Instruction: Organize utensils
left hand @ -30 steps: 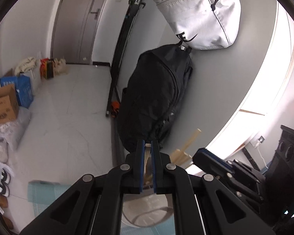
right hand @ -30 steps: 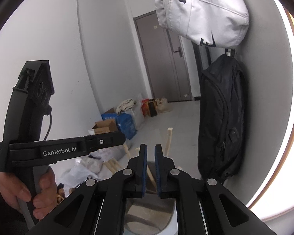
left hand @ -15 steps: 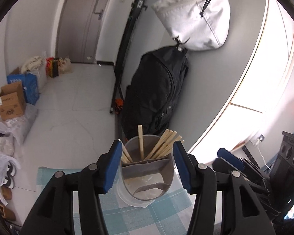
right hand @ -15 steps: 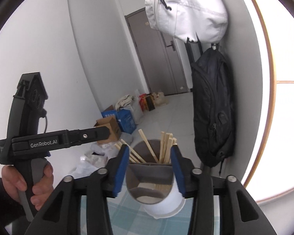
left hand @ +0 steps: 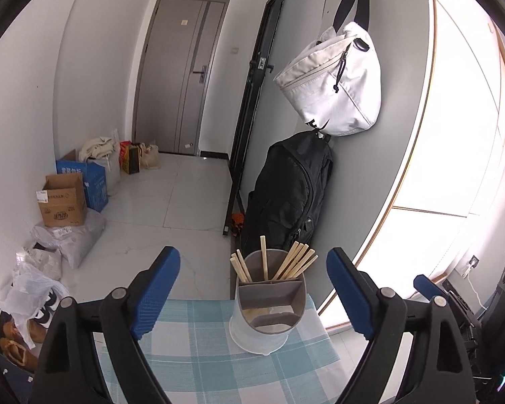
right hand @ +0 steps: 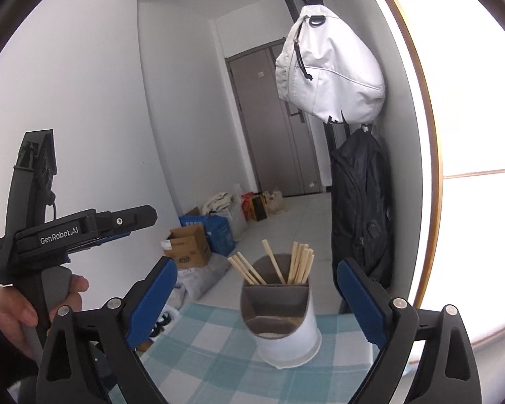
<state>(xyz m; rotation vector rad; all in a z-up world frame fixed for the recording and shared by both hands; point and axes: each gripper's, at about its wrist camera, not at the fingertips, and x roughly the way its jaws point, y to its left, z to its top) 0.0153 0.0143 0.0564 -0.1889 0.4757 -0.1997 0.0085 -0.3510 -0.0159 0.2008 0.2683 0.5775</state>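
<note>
A round utensil holder (left hand: 267, 316) with a grey divided insert stands on a blue checked tablecloth (left hand: 198, 353). Several wooden chopsticks (left hand: 286, 264) stand in its far compartment. It also shows in the right wrist view (right hand: 281, 316), with the chopsticks (right hand: 279, 266) fanned out. My left gripper (left hand: 252, 291) is wide open and empty, its blue pads (left hand: 155, 294) on either side of the holder and nearer than it. My right gripper (right hand: 256, 301) is wide open and empty, likewise facing the holder. The left gripper's body (right hand: 80, 229) and the hand holding it appear at the left of the right wrist view.
The table's far edge (left hand: 202, 301) lies just behind the holder. Beyond it, a black backpack (left hand: 286, 195) and a white bag (left hand: 333, 84) hang on the wall at right. Cardboard boxes (left hand: 62, 198) and bags (left hand: 64, 239) line the floor at left.
Both grippers went from shut to wide open and pulled back from the holder. The holder with the chopsticks now stands free on the cloth, farther from both cameras.
</note>
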